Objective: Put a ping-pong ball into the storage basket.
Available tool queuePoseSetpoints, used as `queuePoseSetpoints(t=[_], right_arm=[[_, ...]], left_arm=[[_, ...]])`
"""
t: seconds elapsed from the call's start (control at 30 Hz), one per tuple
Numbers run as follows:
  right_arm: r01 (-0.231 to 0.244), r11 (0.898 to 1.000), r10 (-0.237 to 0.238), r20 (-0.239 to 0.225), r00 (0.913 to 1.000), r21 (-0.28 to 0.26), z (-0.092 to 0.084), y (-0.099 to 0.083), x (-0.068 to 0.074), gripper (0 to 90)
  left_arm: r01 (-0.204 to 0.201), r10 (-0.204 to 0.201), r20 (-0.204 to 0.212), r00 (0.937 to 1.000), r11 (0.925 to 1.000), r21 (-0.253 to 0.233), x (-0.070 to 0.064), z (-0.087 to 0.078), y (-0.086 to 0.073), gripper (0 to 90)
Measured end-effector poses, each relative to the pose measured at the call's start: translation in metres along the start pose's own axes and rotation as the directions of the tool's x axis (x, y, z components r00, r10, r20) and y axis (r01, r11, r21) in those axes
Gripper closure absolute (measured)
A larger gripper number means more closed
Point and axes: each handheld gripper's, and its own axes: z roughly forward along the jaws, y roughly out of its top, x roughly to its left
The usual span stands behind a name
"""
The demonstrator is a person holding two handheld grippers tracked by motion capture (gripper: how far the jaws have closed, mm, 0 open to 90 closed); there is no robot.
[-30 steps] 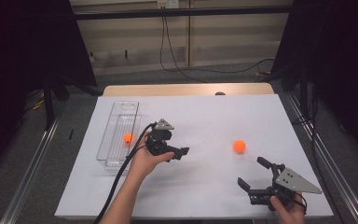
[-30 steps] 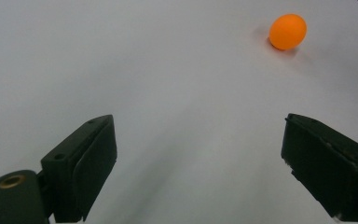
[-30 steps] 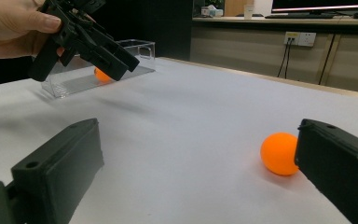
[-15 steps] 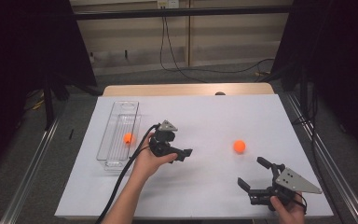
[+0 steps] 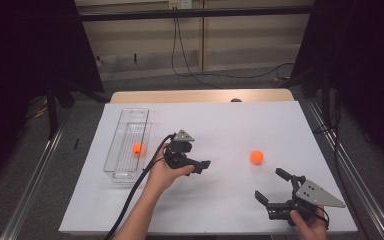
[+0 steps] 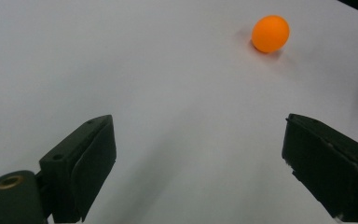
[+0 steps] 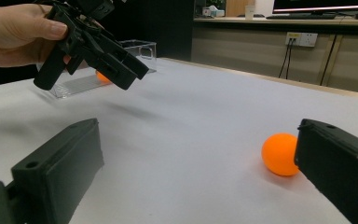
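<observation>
Left gripper [image 5: 200,165] nearer ball [image 5: 256,157]

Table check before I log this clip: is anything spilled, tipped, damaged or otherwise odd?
Nothing stands out. The clear tray sits flat with one orange ball inside; a second orange ball rests loose on the white table, apart from both open grippers.

In the right gripper view, the right claw [image 7: 200,172] is covering the orange ball's [image 7: 279,154] three o'clock edge, while the left claw [image 7: 93,56] is hiding most of the clear tray's [image 7: 140,49] ball [image 7: 103,77].
</observation>
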Motion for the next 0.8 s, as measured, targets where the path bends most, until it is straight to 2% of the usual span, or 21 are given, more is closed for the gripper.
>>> queuePoseSetpoints(t=[0.13,0.27,0.43,0.6,0.7,0.8], right_arm=[[0.000,1.000,0.000,0.001,1.0000,0.000,0.000,0.000,0.000,0.6],[-0.003,1.000,0.003,0.005,1.0000,0.001,-0.001,0.000,-0.001,0.6],[-0.003,1.000,0.003,0.003,1.0000,0.001,-0.001,0.000,-0.001,0.6],[-0.001,1.000,0.001,0.002,1.0000,0.001,-0.001,0.000,0.000,0.6],[-0.001,1.000,0.001,0.003,1.0000,0.001,-0.001,0.000,-0.001,0.6],[-0.003,1.000,0.003,0.006,1.0000,0.000,-0.001,-0.001,-0.001,0.5]], left_arm=[[0.006,-0.005,0.020,0.9998,0.9997,-0.022,-0.005,0.007,0.000,9.7],[0.000,0.000,0.024,0.9997,1.0000,0.004,-0.008,0.017,-0.003,9.5],[-0.002,0.003,0.039,0.9992,0.9999,-0.015,-0.011,0.021,-0.001,9.4],[-0.012,0.013,0.040,0.9991,0.9998,-0.014,-0.013,0.023,0.002,9.4],[-0.012,0.013,0.053,0.9985,0.9998,-0.014,-0.015,0.025,0.004,9.4],[-0.022,0.022,0.035,0.9991,0.9997,-0.015,-0.016,0.027,0.005,9.3]])
